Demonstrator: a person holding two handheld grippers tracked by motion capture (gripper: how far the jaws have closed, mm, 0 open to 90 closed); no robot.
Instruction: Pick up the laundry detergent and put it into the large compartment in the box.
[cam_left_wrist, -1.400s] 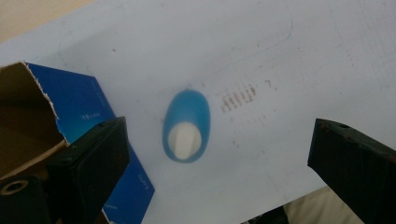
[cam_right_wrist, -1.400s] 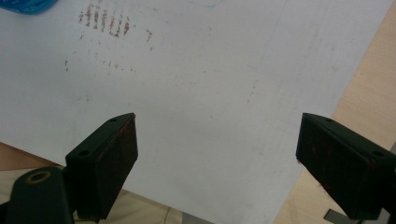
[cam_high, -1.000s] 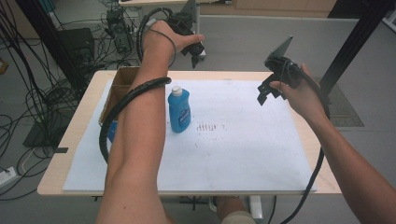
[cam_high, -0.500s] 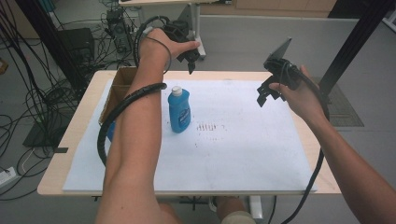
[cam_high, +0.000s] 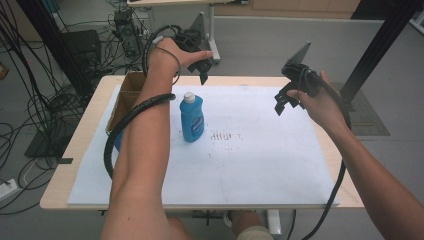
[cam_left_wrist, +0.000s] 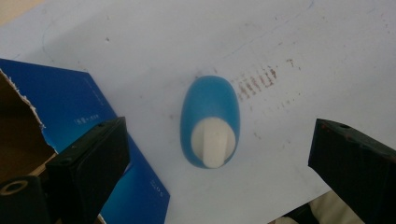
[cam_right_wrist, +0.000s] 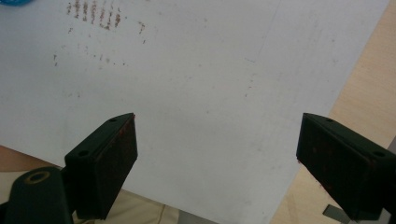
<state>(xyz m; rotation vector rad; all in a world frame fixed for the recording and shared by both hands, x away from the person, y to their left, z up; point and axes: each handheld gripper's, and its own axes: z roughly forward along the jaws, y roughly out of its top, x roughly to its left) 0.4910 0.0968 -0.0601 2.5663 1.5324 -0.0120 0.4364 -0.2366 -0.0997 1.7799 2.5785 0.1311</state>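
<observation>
A blue bottle (cam_high: 192, 118) with a white cap stands upright on the white sheet (cam_high: 260, 160), left of the middle. My left gripper (cam_high: 205, 70) hovers above and just beyond it, near the table's far edge. In the left gripper view I look straight down on the bottle (cam_left_wrist: 210, 107) and its cap (cam_left_wrist: 212, 142), and the left gripper (cam_left_wrist: 219, 137) has its jaws wide open around nothing. My right gripper (cam_high: 284, 104) hangs in the air over the sheet's right part. Its own view shows the right gripper (cam_right_wrist: 217, 140) open and empty over the bare sheet (cam_right_wrist: 201, 70).
A cardboard box (cam_high: 124, 95) with a blue outer face (cam_left_wrist: 88, 116) stands at the table's left side, close to the bottle. Rust-coloured marks (cam_high: 222, 136) dot the sheet's middle. Bare wood of the table (cam_right_wrist: 369, 88) shows along the right edge. Cables trail from both grippers.
My left hand has turned and the left gripper has dropped slightly toward the bottle. The right gripper has barely moved.
</observation>
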